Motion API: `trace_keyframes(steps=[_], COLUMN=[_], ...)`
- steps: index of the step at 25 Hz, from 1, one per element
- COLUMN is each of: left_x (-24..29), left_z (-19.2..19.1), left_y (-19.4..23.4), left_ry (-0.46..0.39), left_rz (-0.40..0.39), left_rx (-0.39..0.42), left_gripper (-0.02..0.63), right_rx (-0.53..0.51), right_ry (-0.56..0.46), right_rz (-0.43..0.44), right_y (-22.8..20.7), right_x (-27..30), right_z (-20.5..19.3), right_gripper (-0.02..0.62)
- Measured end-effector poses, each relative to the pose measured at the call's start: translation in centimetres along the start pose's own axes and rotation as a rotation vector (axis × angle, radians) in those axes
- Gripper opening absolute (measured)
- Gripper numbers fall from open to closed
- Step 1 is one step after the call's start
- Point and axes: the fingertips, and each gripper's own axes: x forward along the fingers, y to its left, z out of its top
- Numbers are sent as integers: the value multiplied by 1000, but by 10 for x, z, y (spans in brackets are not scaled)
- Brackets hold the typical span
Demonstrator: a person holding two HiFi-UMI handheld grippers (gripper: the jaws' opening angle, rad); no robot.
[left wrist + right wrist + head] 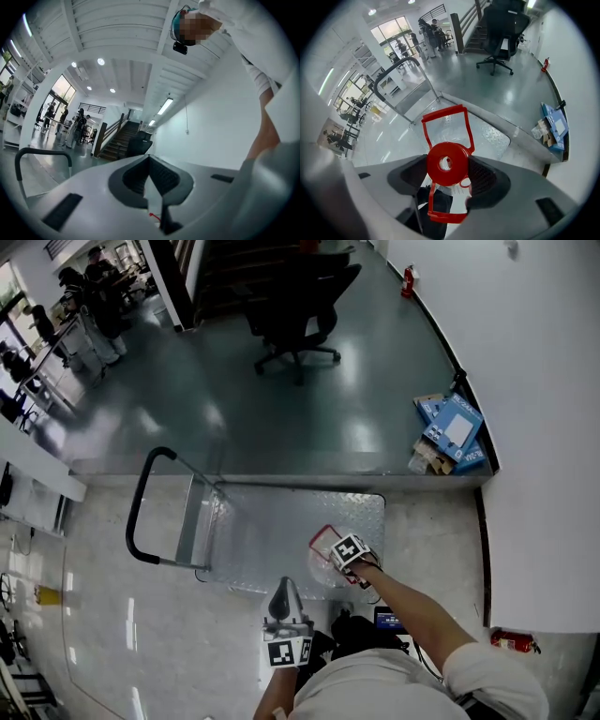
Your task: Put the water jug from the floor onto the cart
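Observation:
The water jug (325, 570) is clear plastic with a red cap (447, 163) and a red carry handle (444, 123). My right gripper (336, 562) is shut on the cap and neck (448, 169). The jug sits at the near right edge of the cart's diamond-plate deck (272, 521); I cannot tell whether it rests there or hangs. The cart's black push handle (139, 512) stands at the left. My left gripper (284, 589) is close to my body, pointing upward, jaws together on nothing (150, 161).
A low ledge (281, 470) separates the pale tiles from the dark floor beyond the cart. A black office chair (295, 310) stands farther back. Blue boxes (455, 432) lie by the white wall on the right, and a fire extinguisher (511, 641) lies near my right elbow.

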Motion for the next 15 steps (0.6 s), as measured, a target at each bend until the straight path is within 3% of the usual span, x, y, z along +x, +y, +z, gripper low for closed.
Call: trace_keyframes(steps=[7,15], left_x=[36,77], left_z=[-7,-24], left_y=[13,27], left_ry=[32,84], left_rz=[-50,-120], left_rx=[28,-13], left_gripper=[3,3], right_rx=[-30,14], right_ry=[-1,5], right_rz=[-38,-54], right_y=[-7,-21], right_x=[23,50], right_z=[34,55], right_gripper=[281,281])
